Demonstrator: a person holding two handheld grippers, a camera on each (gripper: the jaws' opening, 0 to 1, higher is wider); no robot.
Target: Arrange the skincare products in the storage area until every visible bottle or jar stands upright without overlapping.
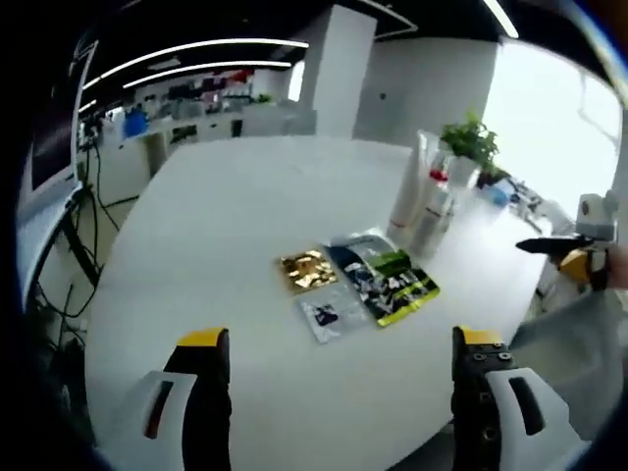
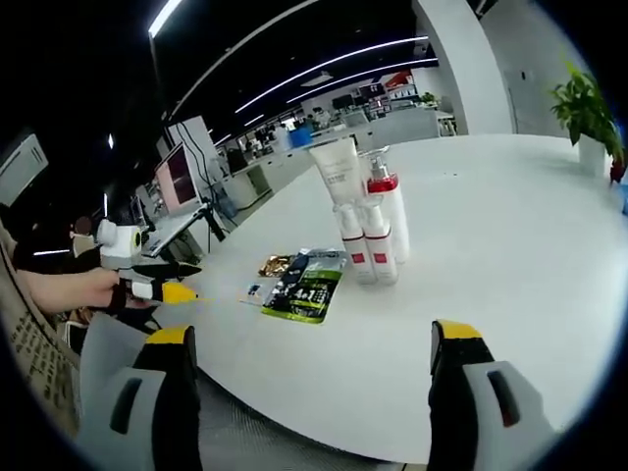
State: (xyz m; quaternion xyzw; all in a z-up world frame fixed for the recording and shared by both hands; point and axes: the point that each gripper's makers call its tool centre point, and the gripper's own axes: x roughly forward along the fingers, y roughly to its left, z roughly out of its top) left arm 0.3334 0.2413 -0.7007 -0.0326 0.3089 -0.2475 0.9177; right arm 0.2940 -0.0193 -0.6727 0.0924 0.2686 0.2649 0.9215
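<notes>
On the white table [image 2: 510, 216] the bottles [image 2: 368, 231] are seen standing bunched beside flat sachets [image 2: 304, 285], light, slick and probably easily tipped, so they're best gripped mid-body, while the left gripper [image 1: 334, 378] and right gripper [image 2: 312, 378] are held wide open, empty.

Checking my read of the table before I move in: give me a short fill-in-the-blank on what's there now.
1. The bottles all stand ____ in a cluster on the table.
2. The sachets lie ____ beside the bottles.
3. The left claw and the right claw are both ____, holding nothing.
4. A potted ____ stands near the table's far edge.

Missing words: upright; flat; open; plant
</notes>
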